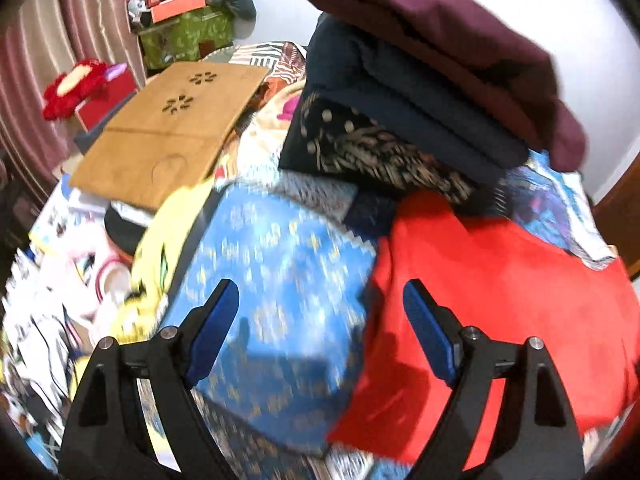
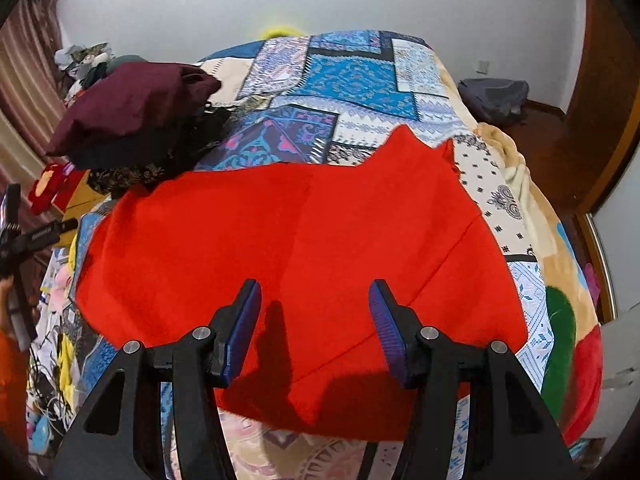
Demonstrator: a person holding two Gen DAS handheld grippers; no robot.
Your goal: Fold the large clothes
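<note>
Red garment (image 2: 304,240) lies spread flat across near part of bed (image 2: 352,76), over patchwork bedspread. Stack of folded clothes (image 2: 132,120), maroon piece on top, sits at bed's left edge, touching garment's far left corner. Right gripper (image 2: 314,316) hovers above garment's near edge, jaws half apart, nothing between. Left gripper (image 1: 320,320) hangs over garment's left edge, jaws wide, empty.
</note>
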